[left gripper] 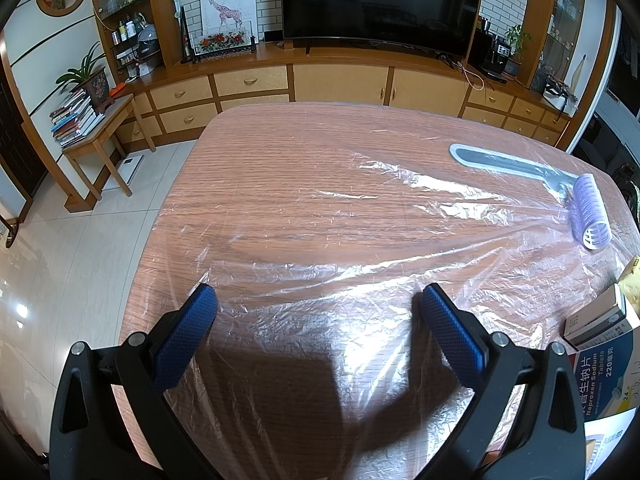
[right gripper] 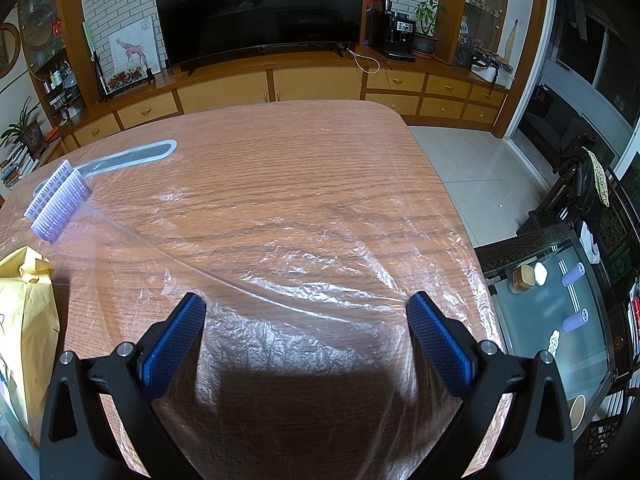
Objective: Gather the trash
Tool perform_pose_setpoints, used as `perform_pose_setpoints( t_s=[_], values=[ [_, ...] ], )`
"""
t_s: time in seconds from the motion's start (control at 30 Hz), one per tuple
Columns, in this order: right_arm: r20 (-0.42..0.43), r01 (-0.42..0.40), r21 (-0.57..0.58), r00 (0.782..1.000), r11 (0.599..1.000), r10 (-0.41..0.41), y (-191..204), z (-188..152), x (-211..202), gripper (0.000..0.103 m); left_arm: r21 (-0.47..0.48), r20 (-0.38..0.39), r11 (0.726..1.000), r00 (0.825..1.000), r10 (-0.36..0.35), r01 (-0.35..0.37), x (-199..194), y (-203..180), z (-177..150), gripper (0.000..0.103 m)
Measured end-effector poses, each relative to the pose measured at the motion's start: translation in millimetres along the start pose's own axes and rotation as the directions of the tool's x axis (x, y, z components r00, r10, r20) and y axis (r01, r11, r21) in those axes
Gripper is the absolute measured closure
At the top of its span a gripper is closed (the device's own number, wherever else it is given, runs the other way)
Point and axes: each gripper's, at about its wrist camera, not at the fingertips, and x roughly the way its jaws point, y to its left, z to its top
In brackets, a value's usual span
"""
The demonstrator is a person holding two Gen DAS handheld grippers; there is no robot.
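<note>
1. While spread wide with nothing between the blue pads, left gripper [left gripper: 316, 300] and right gripper [right gripper: 306, 306] hover low over the clear plastic bag [left gripper: 360, 280], apparently not touching it.
2. Lies flat and crinkled on the wooden table [left gripper: 260, 152], spreading from beneath both grippers toward the purple hair roller [left gripper: 591, 212].
3. Likely feather-light, limp and slippery; liable to slide rather than lift. Best pinched at a raised wrinkle or the folded ridge [right gripper: 280, 300] just ahead of the right fingers.
4. Beyond the roller, touching it: a grey nail file [left gripper: 504, 162]. Nearer than the roller: a medicine box [left gripper: 604, 372] and crumpled yellow paper [right gripper: 28, 320].
5. Both tools tilted forward and down, side by side at the near table edge.
</note>
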Motion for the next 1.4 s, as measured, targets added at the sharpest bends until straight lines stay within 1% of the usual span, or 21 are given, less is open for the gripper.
perform_pose_setpoints(
  t_s=[1.3, 1.37, 1.4],
  values=[
    [0.001, 0.008, 0.008, 1.000, 1.000, -0.008, -0.1, -1.2, 3.3, 0.004, 0.000, -0.001, 1.000, 1.000, 0.000, 0.000, -1.9, 3.2, 7.5, 0.001],
    [-0.013, 0.008, 0.009, 1.000, 1.000, -0.008, 4.3, 0.3, 2.7, 0.004, 0.000, 0.000, 1.000, 1.000, 0.000, 0.000, -2.1, 3.5, 8.3, 0.001],
    [-0.035, 0.014, 0.023, 0.999, 1.000, -0.014, 3.0, 1.0, 2.2, 0.004, 0.009, -0.004, 1.000, 1.000, -0.004, 0.004, -2.3, 3.9, 8.7, 0.001]
  ],
)
